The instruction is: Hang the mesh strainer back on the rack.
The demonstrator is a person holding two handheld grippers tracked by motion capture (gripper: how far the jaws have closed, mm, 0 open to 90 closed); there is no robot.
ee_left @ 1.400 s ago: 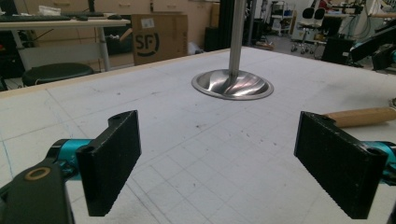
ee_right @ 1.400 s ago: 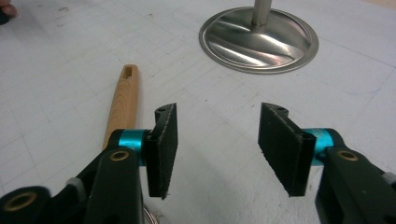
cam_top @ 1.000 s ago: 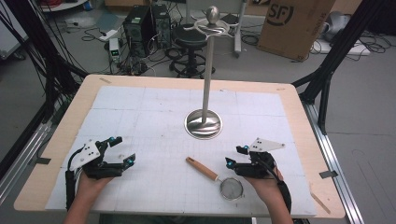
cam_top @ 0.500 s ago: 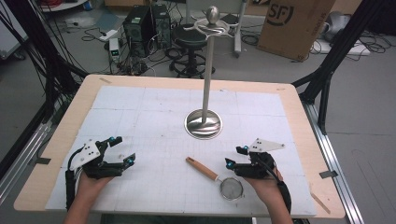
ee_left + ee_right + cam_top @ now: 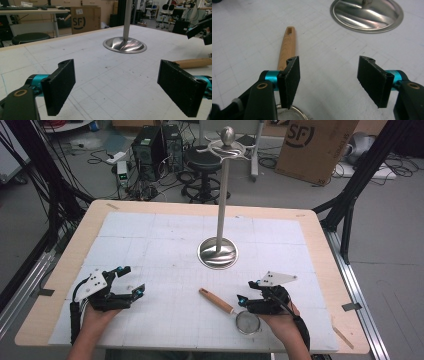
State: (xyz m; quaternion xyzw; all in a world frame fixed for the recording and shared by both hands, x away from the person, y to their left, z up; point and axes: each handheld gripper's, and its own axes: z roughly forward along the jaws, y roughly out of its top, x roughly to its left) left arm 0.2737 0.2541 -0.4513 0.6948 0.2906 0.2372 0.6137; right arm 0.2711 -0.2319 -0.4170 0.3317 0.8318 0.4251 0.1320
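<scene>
Presently, items left to right across the worktop:

1. Left gripper: resting low at the near left of the white gridded mat, jaws spread wide with nothing between them. Well apart from every other item. Risk: little from here, unless it swings across and clips the stand.

2. Strainer: small mesh bowl on a wooden handle, lying flat on the mat near the front edge, handle angled away toward the stand, bowl nearest the person. In the right gripper view the handle lies just to the left of the left jaw, outside the gap. Risk: closing the jaws as they stand would likely catch air, or the left jaw would nudge the handle and spin the strainer flat on the mat.

3. Stand: tall steel pole on a round polished base, hooks at its top, at mid-worktop beyond the strainer. Risk: probably top-heavy; a knock to the pole while lifting a utensil to a hook could rock or tip it.

4. Right gripper: held just beside the strainer, jaws wide and empty. Risk: a pinch taken too near the handle's end would let the bowl droop and slip.
</scene>
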